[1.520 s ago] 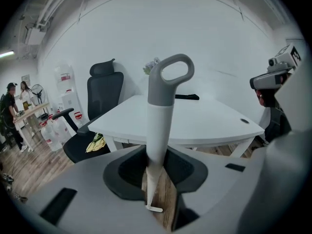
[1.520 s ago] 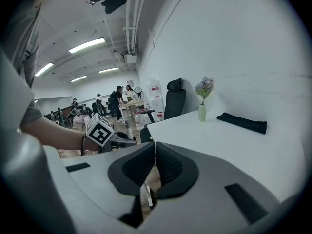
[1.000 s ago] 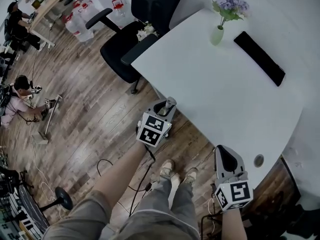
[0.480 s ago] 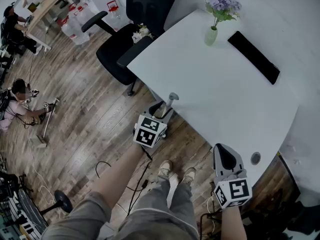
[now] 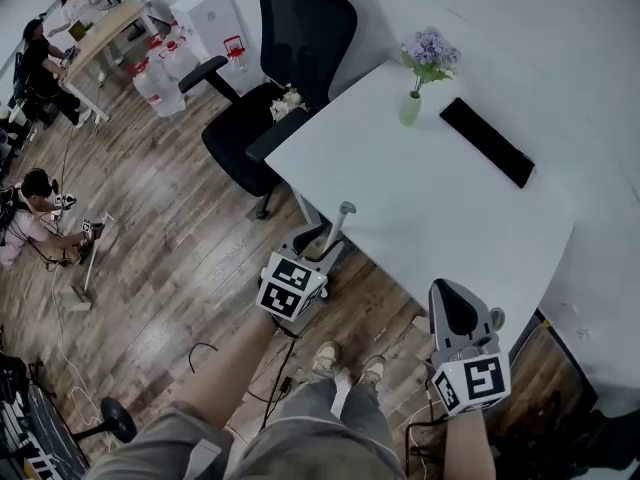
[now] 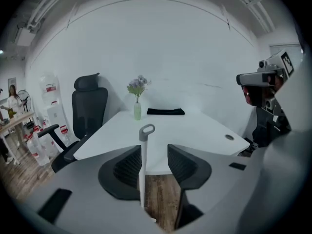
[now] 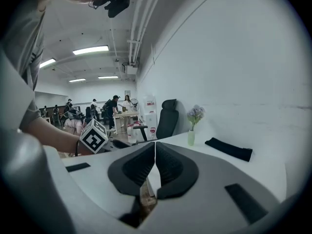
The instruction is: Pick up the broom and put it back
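While we stand on the wooden floor (image 5: 180,228) at the near edge of the white surface (image 5: 430,208), the broom (image 5: 341,220) rises upright just beside that edge. Only its pale handle and the grey hanging loop (image 6: 146,129) at its top are visible; we cannot see the broom's head.

Our left gripper (image 6: 154,150) reaches toward the handle from below and points slightly down. Its jaws have just been opening wide and then closing a little. The handle stands between them, close against the left-hand pad, with a clear gap to the other pad, so nothing is clamped.

Our right gripper (image 7: 155,150) hangs off to the right, near the surface's edge and well apart from the broom. Its two pads meet along a thin seam, and it carries nothing.

Farther back on the surface, a pale green vase (image 5: 411,108) of purple flowers stands near a flat black item (image 5: 487,142). A black office chair (image 5: 290,48) is drawn up at the surface's far-left side. A person (image 5: 30,218) crouches on the floor well off to the left.
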Demonstrator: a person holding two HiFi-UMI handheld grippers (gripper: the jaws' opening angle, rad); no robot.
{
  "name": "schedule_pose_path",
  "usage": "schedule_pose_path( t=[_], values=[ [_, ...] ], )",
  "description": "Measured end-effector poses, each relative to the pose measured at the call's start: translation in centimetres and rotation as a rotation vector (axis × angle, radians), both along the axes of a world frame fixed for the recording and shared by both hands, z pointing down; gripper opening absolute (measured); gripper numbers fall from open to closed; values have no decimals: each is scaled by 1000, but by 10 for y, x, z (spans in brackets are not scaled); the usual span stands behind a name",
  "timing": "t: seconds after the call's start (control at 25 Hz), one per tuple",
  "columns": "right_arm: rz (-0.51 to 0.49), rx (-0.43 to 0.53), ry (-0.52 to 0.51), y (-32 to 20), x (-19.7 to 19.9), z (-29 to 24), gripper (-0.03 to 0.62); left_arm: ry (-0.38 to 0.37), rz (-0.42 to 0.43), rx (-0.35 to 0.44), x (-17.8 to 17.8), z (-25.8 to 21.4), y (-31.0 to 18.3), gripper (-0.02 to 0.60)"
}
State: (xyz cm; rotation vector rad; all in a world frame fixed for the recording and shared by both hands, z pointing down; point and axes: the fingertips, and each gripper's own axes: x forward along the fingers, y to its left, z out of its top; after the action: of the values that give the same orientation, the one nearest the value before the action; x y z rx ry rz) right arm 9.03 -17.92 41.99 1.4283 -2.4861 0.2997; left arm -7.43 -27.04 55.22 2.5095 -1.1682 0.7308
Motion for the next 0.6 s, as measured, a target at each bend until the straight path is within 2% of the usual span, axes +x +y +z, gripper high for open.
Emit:
schedule_pose_path(
  t=[0.36, 0.6],
  values=[
    [1, 171, -7, 34, 8, -93, 32, 42, 70, 162, 11, -112, 38, 115],
    [13, 251, -34, 66, 17, -141, 32, 88, 73, 258, 10, -174, 72, 82]
  ],
)
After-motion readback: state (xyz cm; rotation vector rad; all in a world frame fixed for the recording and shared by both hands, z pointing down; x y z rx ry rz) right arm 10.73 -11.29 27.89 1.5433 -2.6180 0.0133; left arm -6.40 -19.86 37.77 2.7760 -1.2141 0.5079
